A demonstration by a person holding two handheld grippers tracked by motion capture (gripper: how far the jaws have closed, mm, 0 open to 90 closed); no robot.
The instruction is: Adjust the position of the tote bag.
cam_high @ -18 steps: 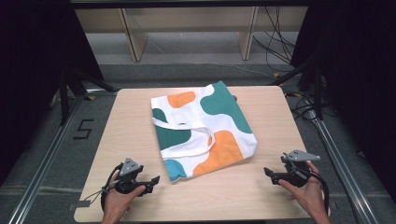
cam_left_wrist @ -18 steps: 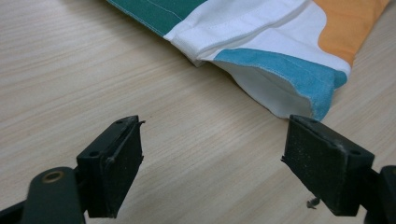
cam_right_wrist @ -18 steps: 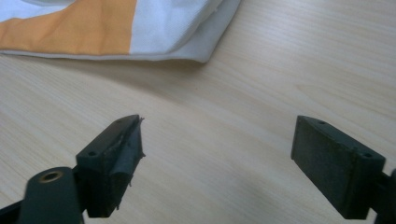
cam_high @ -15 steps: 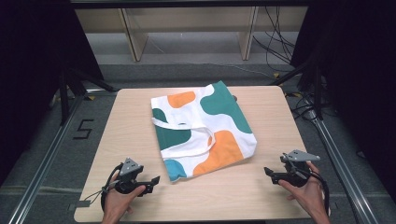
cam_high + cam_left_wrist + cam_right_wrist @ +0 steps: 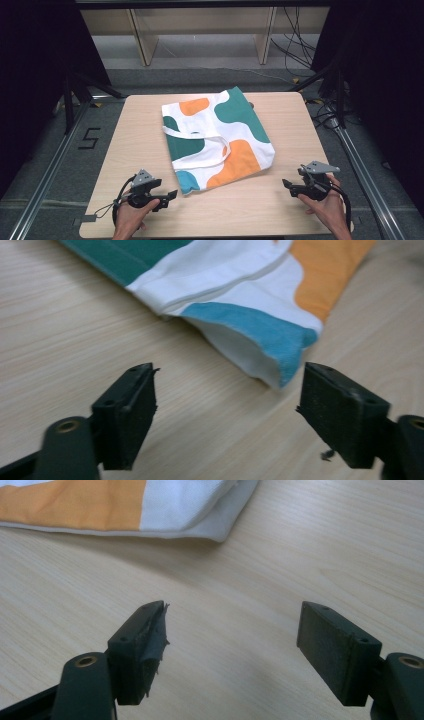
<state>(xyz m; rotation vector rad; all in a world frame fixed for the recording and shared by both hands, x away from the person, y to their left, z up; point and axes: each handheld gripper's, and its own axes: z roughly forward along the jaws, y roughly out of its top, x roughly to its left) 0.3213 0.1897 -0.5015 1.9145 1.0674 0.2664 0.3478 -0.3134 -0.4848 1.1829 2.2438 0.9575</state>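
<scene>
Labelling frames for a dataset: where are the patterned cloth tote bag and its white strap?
Patterned cloth tote bag [image 5: 240, 115], high view, teal patch near far corner.
White strap [image 5: 187, 133], high view, strap's upper band.

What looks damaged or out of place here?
The pad on one finger of the right tool is frayed, with ragged bits along its inner edge. The tote bag lies askew on the table, its corners turned from the table's edges.

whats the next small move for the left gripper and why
Probably ease the left gripper forward onto the blue corner of the tote bag. Its jaws stand wide open, empty, just short of that corner, which lifts a little off the table. The right gripper is open too, farther from the bag.
</scene>
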